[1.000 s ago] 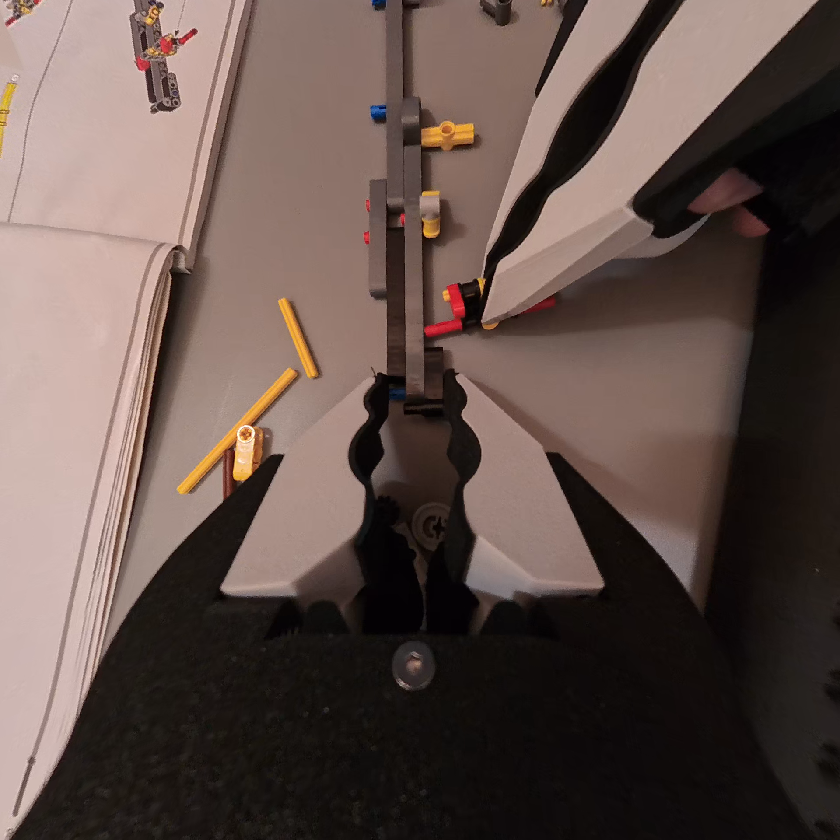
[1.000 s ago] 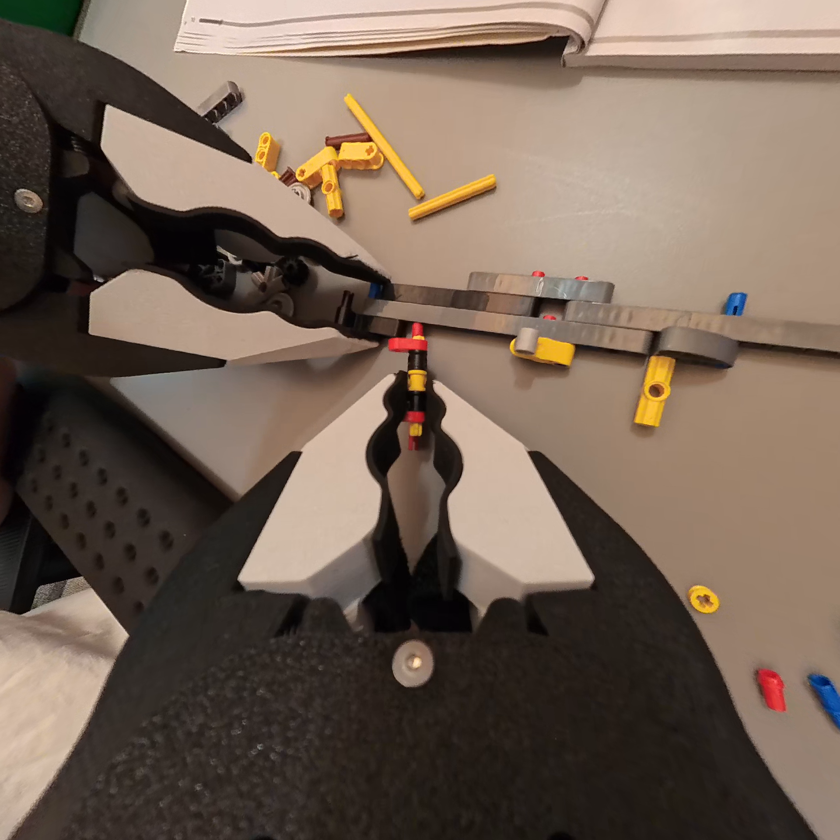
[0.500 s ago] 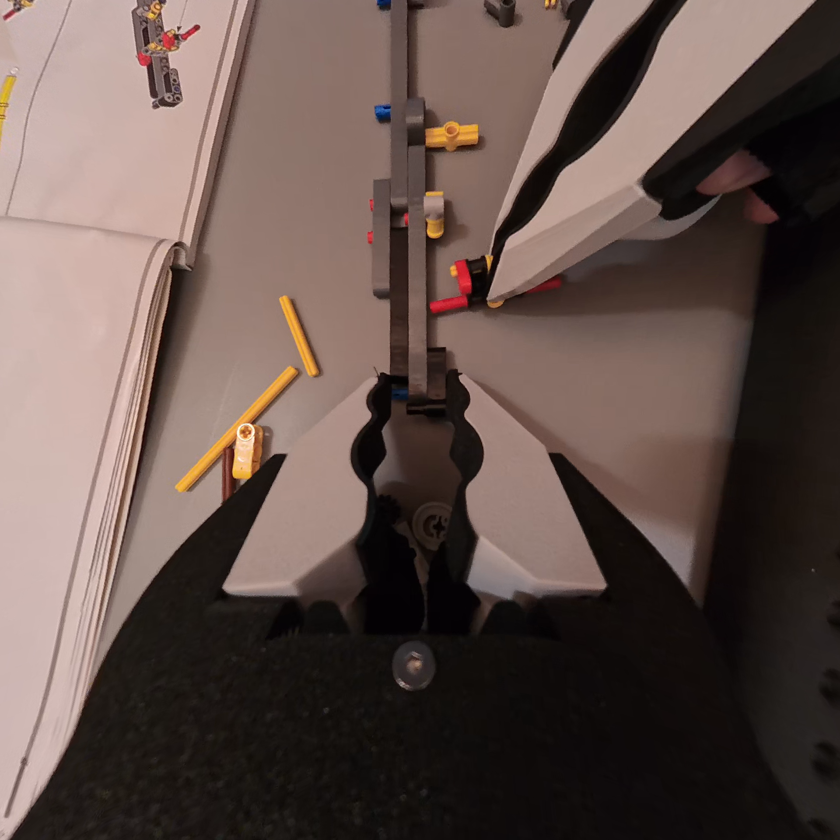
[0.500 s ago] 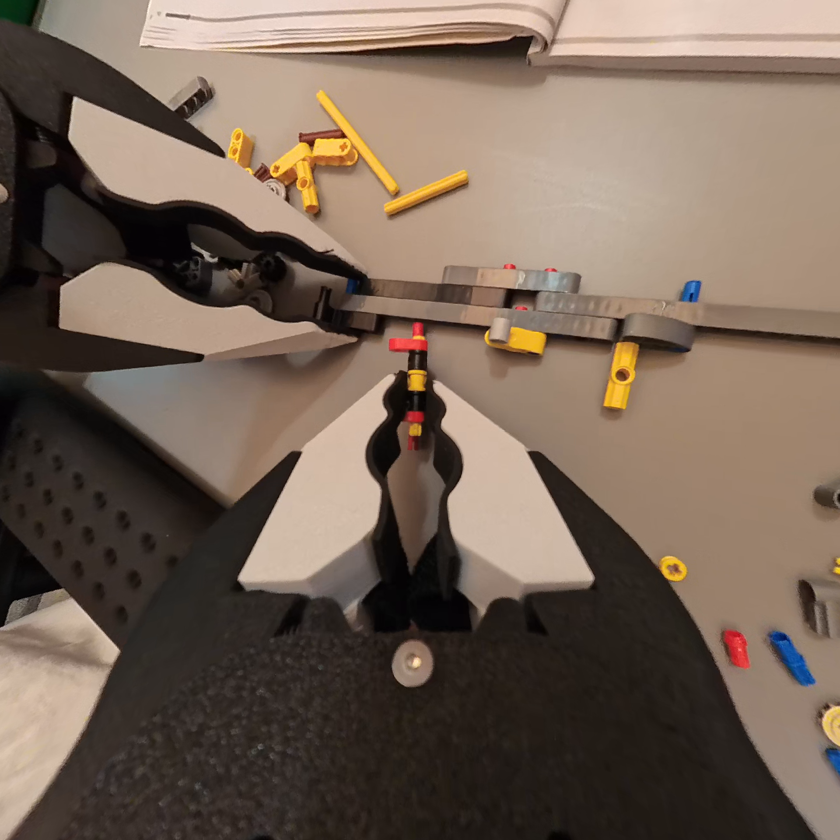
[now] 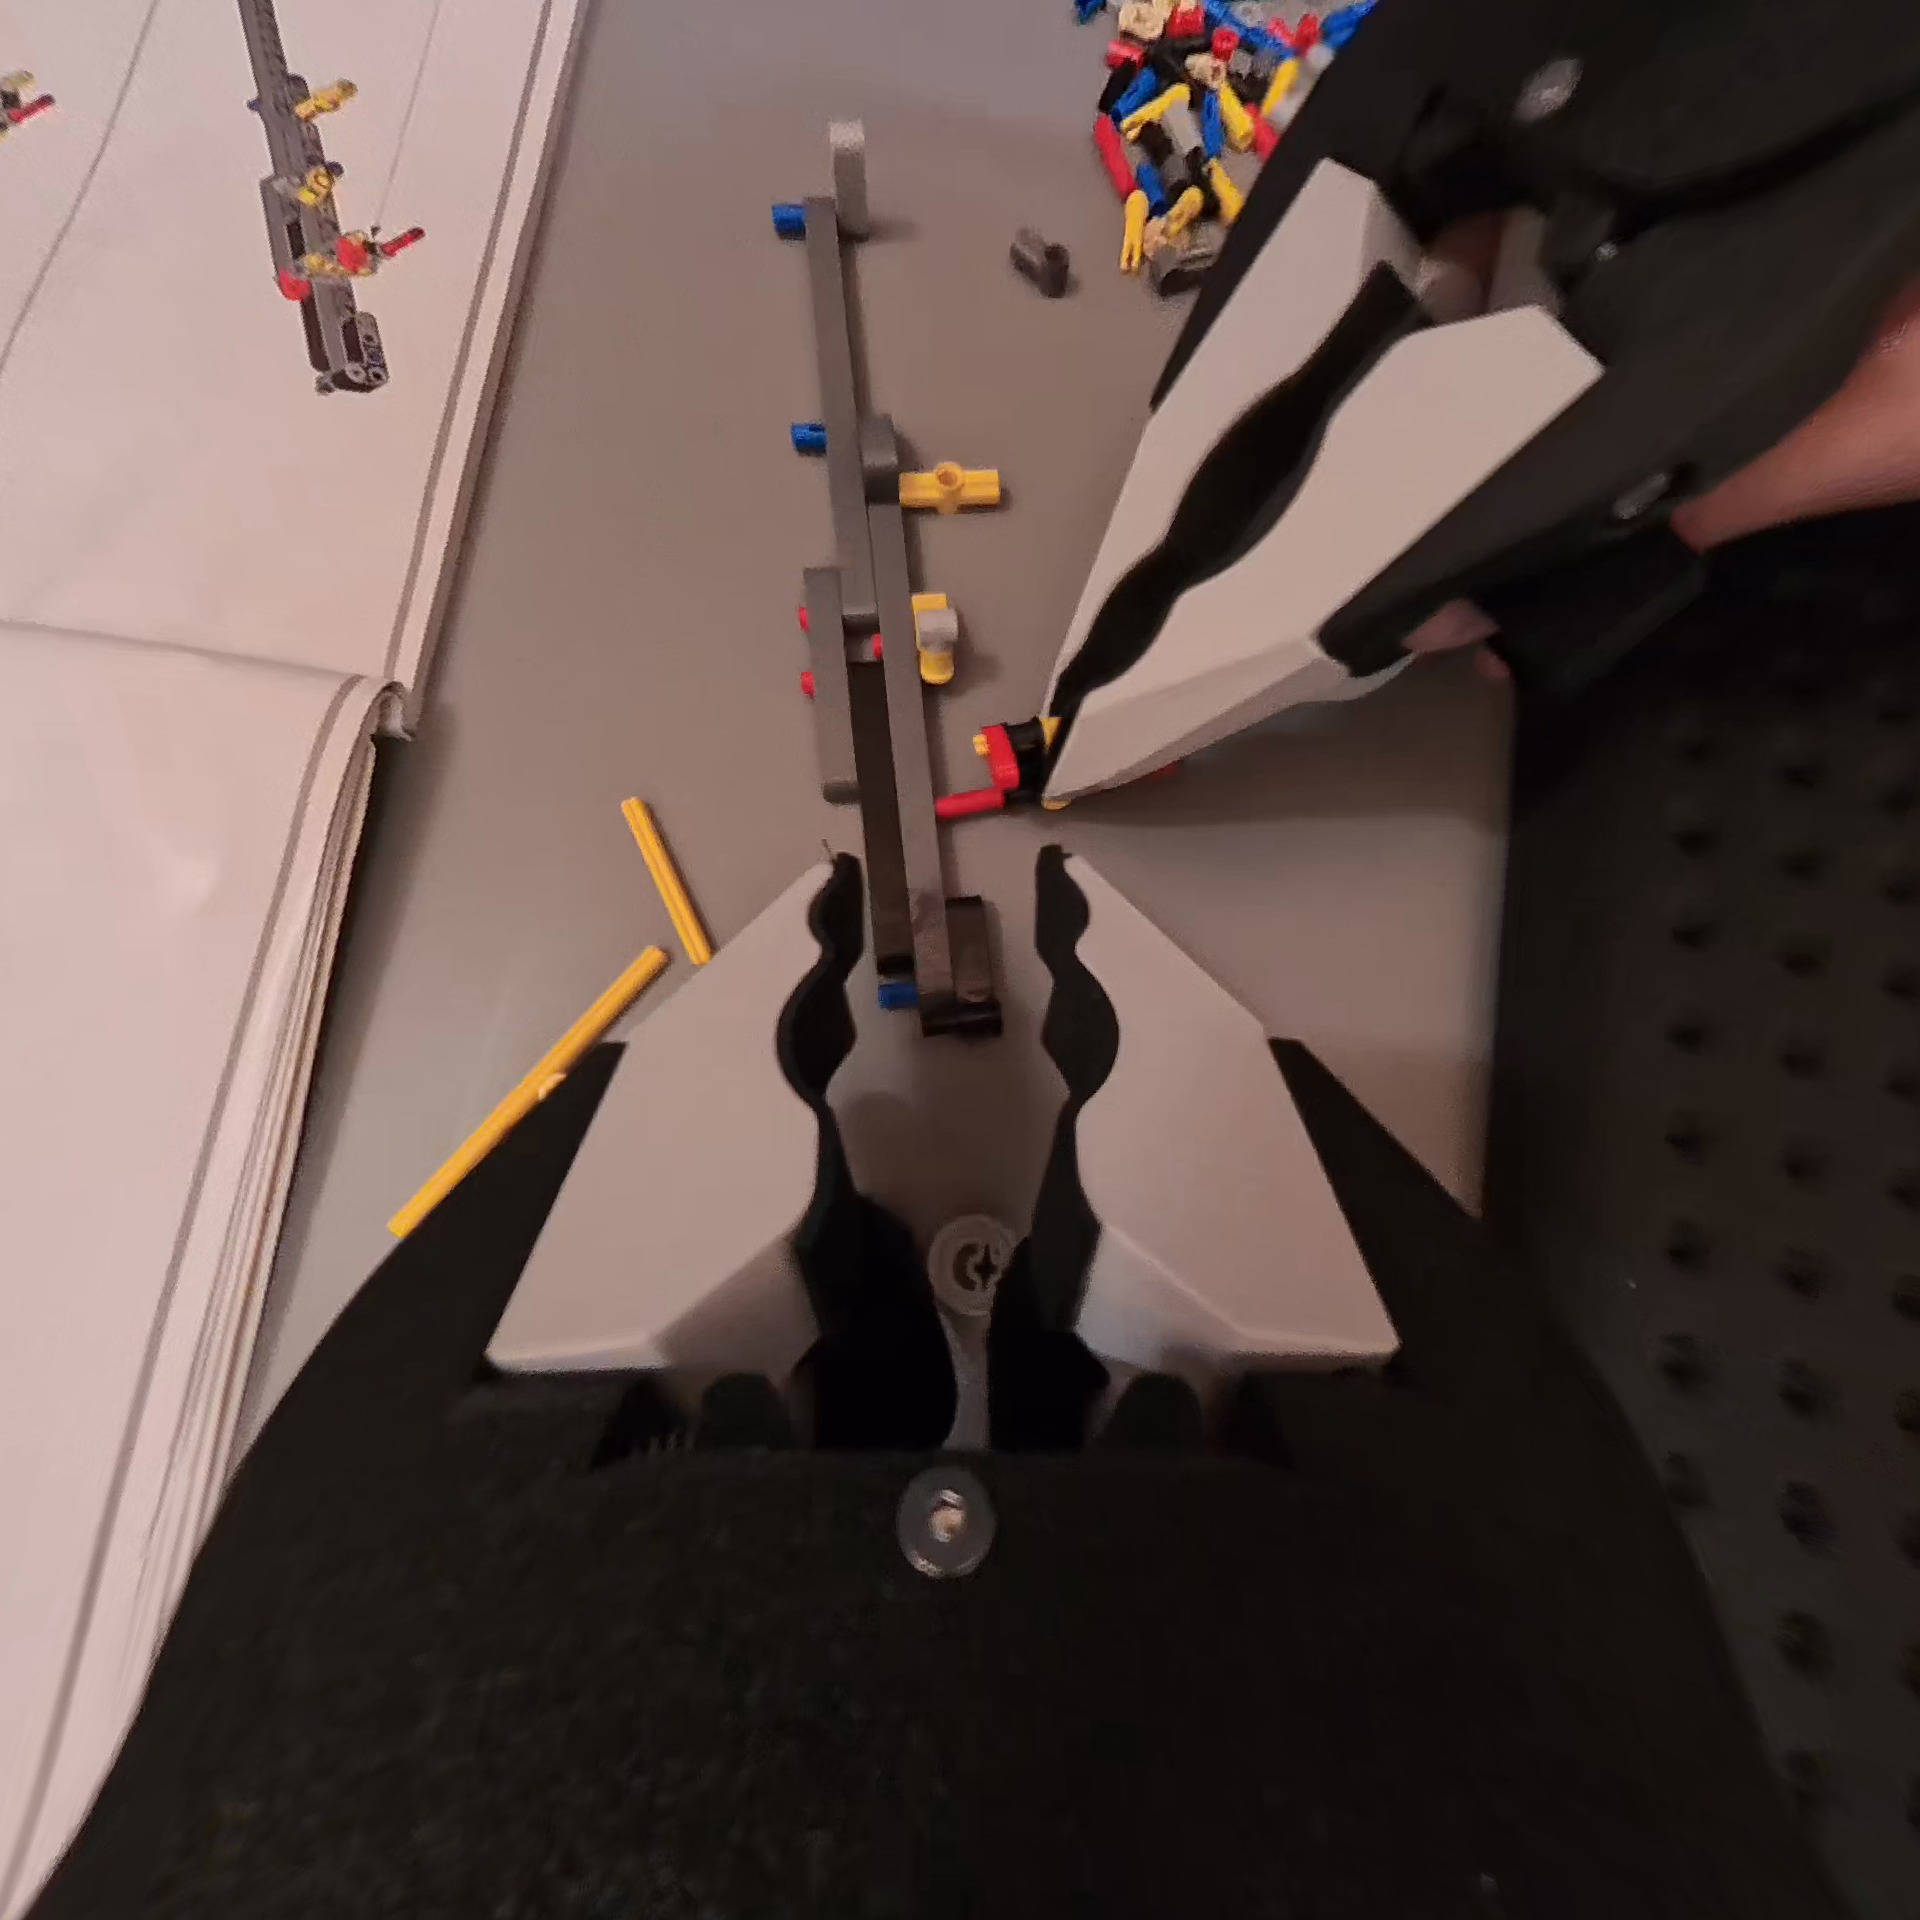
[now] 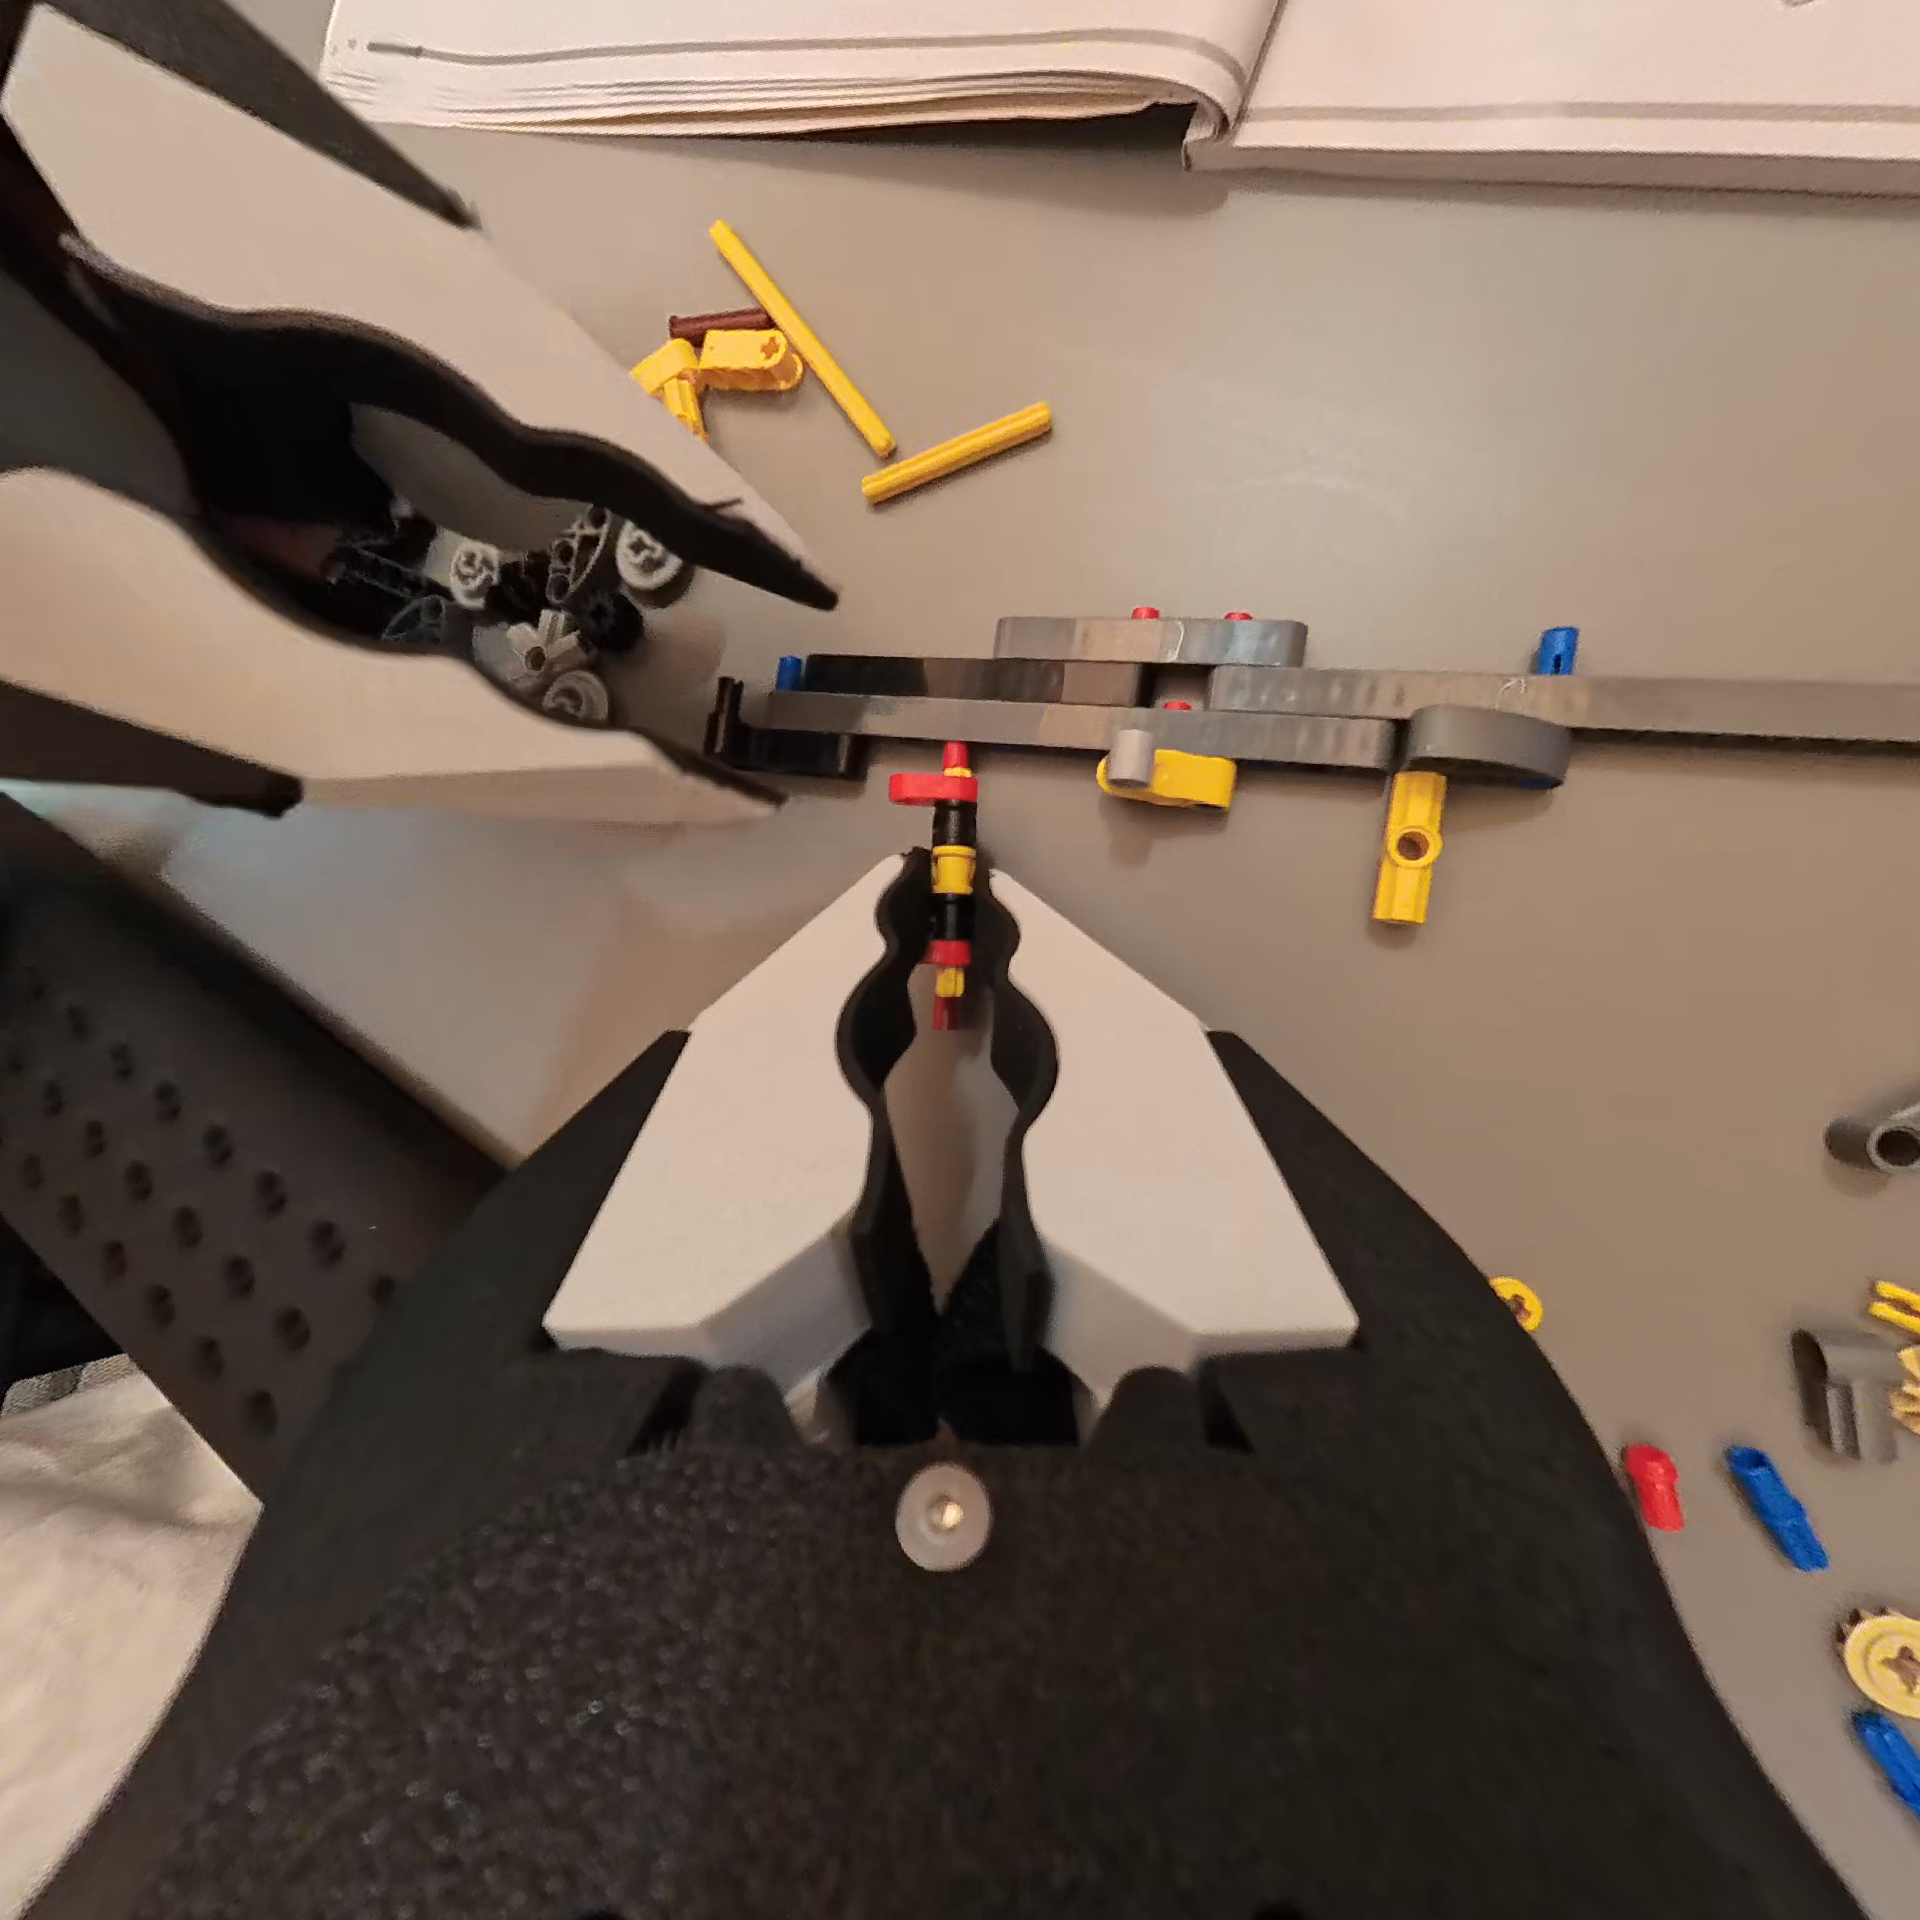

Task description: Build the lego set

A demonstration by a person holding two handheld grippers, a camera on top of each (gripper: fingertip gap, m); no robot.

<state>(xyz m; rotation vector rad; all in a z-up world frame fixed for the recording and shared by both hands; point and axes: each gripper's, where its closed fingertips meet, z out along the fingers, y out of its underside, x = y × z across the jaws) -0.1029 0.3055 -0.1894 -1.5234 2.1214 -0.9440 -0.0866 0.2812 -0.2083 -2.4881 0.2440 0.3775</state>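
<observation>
On the grey table [image 5: 644, 582], the long grey beam assembly [image 5: 868, 623] lies flat, its near end resting between the tips of the left gripper [image 5: 940, 873]. The jaws stand wide apart, clear of the beam on both sides. To the right of the beam, the right gripper [image 6: 951, 868] is narrowed onto a small red, yellow and black axle sub-assembly [image 6: 948, 883], whose red far end sits just at the beam's side. Two yellow axles [image 5: 660, 883] lie left of the beam. An open instruction booklet [image 5: 208, 520] occupies the far-left area. Loose coloured parts [image 5: 1184, 114] are piled at the far right.
</observation>
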